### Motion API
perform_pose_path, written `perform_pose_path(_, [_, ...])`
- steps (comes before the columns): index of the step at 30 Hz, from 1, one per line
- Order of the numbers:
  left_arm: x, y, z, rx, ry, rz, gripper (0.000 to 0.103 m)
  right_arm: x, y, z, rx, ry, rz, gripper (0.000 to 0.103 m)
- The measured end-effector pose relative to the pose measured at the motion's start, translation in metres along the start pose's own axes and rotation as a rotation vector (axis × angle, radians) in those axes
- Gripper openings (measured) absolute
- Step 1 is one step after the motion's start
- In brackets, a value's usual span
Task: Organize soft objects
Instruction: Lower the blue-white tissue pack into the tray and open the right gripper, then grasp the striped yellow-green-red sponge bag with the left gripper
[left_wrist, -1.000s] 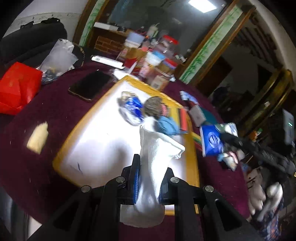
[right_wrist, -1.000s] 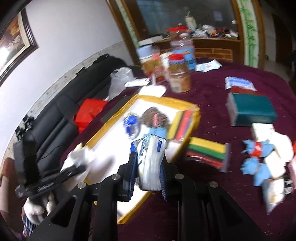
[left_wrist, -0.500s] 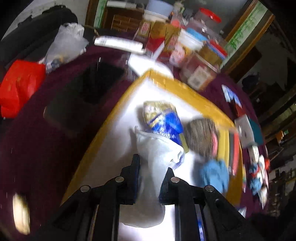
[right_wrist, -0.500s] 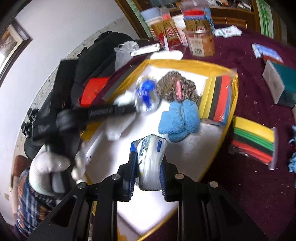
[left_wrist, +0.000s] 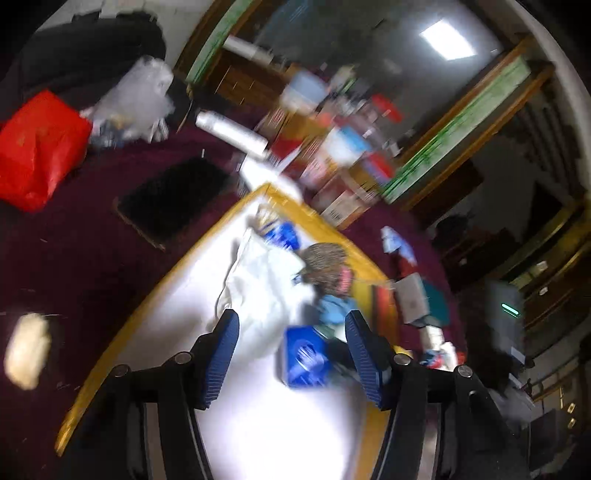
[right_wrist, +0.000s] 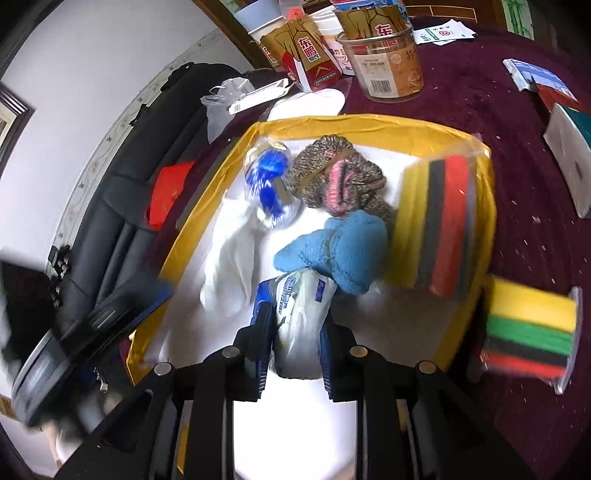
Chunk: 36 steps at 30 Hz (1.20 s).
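Two claws hang over the same yellow-rimmed tray (right_wrist: 369, 120), and the coming move turns on the right one, since it alone carries something. The right claw (right_wrist: 295, 325) is nearly closed, its blue pads pinching a white tissue pack (right_wrist: 301, 310) with blue print. The pack stands lengthwise between the jaws, its long axis running along the fingers and pointing ahead and down toward the tray floor. Its far end sits just short of, perhaps touching, the blue cloth (right_wrist: 340, 247); blur makes the contact hard to judge. Bare white tray floor lies directly beneath and nearer than the pack, so I judge a short drop straight down would land it inside the rim.

The left claw (left_wrist: 291, 325) stands well apart at the jaws, which have just been opening, and nothing is pressed between them. The white cloth (left_wrist: 266, 288) lies loose on the tray just ahead of the left finger, its length running away from the claw toward the far corner. In the left view the right claw's pack shows as a blue patch (left_wrist: 306, 356) between the open fingers.

Farther on, the knitted bundle (right_wrist: 340, 177) and a blue-printed bag (right_wrist: 269, 181) sit side by side near the far rim, with a sponge pack (right_wrist: 439, 225) against the right wall. Another sponge pack (right_wrist: 528, 332) lies outside the tray, nearer the right claw.
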<state>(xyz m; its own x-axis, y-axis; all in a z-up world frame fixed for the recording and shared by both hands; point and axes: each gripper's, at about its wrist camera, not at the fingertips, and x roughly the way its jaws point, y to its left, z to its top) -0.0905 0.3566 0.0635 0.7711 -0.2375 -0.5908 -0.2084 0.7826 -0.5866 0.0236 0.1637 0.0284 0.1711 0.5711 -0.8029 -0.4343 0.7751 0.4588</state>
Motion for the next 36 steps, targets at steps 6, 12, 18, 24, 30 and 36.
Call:
perform_pose_path(6, [-0.043,0.005,-0.016,0.011,-0.078,-0.014,0.070,0.014,0.017,0.019,-0.025,-0.017,-0.004,0.022])
perform_pose_path(12, [-0.057,0.006,-0.031,0.017,-0.077,-0.027,0.072,0.030,0.034,0.041,-0.097,-0.045,-0.100,0.030])
perform_pose_path(18, [-0.063,0.008,-0.046,0.017,-0.058,-0.040,0.076,-0.011,0.015,0.041,-0.015,-0.095,-0.036,0.058])
perform_pose_path(24, [-0.066,0.010,-0.067,-0.029,-0.040,-0.051,0.076,-0.075,-0.018,0.022,0.040,-0.205,-0.041,0.058])
perform_pose_path(30, [-0.073,0.005,-0.090,-0.022,-0.035,-0.028,0.076,-0.098,-0.048,-0.008,0.071,-0.232,-0.078,0.057])
perform_pose_path(36, [-0.075,-0.002,-0.104,-0.001,0.002,-0.022,0.076,-0.103,-0.065,-0.028,0.092,-0.231,-0.083,0.057])
